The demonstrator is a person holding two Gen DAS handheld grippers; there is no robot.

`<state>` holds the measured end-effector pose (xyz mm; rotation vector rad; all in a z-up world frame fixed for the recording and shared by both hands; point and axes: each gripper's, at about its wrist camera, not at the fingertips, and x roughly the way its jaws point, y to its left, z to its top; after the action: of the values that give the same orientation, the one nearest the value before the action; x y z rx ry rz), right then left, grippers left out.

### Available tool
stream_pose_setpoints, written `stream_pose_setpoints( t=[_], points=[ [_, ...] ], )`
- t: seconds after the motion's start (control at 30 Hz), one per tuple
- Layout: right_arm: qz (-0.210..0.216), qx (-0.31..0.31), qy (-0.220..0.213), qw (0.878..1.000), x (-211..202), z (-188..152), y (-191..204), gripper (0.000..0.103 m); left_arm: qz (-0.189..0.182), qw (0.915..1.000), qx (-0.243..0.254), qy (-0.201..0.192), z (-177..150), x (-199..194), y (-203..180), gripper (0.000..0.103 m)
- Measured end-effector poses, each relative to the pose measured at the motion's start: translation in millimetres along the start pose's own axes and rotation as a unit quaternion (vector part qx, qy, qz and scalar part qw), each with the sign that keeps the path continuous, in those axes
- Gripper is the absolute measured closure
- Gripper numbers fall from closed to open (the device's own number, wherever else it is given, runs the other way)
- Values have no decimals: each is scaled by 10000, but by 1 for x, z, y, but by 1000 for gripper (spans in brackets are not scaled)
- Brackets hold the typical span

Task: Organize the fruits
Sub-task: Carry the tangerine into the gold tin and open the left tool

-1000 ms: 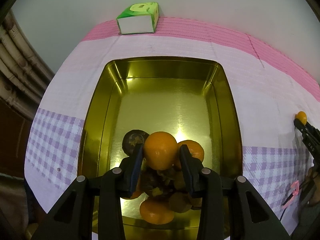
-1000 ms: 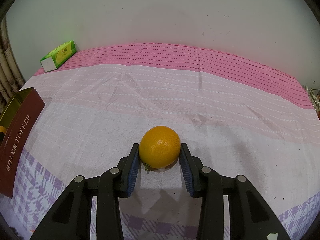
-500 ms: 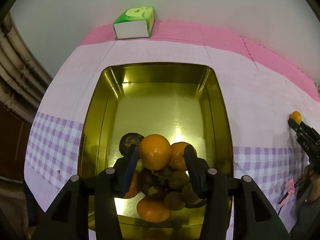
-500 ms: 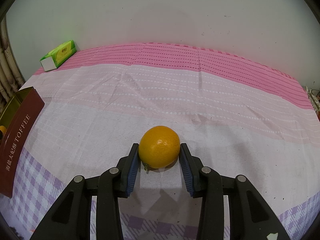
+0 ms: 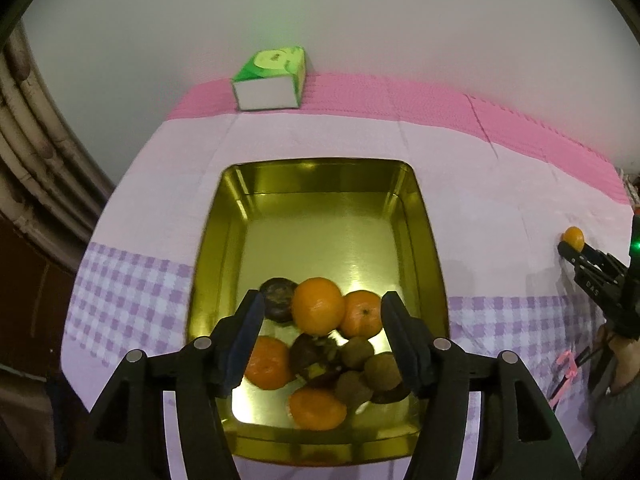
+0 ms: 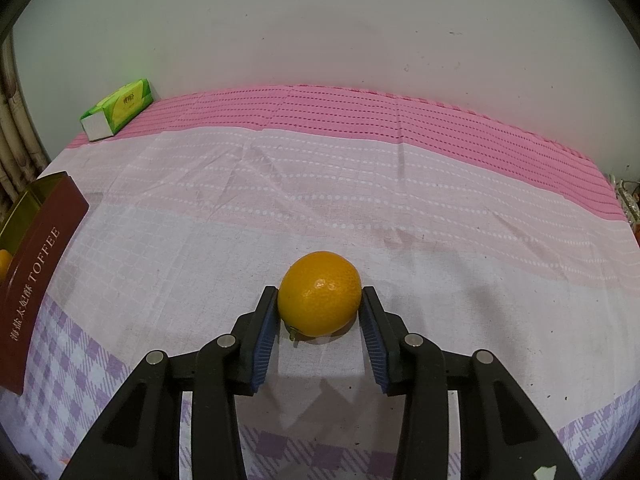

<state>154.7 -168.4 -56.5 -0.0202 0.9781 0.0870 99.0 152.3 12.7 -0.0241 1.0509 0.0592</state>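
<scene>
My left gripper (image 5: 322, 312): jaws opening above gold tin (image 5: 430, 248), pads clear of piled oranges (image 5: 318, 306); my right gripper (image 6: 319, 308): pinching one orange (image 6: 319, 294) on tablecloth (image 6: 360, 208), well apart from tin

fruits (image 5: 320, 344) in tin (image 5: 320, 184), box (image 5: 272, 80) behind

left gripper (image 5: 322, 314) jaws opening — right gripper (image 6: 319, 300) clamped

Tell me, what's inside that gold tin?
The gold tin holds four oranges heaped with dark and brown fruits at its near end. Whatever lies under the heap is hidden.
</scene>
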Motion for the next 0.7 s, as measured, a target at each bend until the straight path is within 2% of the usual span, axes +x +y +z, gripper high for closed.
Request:
stream_pose_setpoints(
  t=[0.33, 0.4, 0.7],
  points=[
    [-15, -8, 3, 10000, 1, 1, 3, 63, 321, 9991, -167, -228, -17, -23, 31, 37],
    [-42, 5, 8, 10000, 1, 1, 2, 60, 312, 9991, -183, -210, -22, -24, 36, 36],
    [-104, 29, 9, 9999, 1, 0, 2, 60, 241, 9988, -389, -154, -36, -28, 56, 35]
  ],
)
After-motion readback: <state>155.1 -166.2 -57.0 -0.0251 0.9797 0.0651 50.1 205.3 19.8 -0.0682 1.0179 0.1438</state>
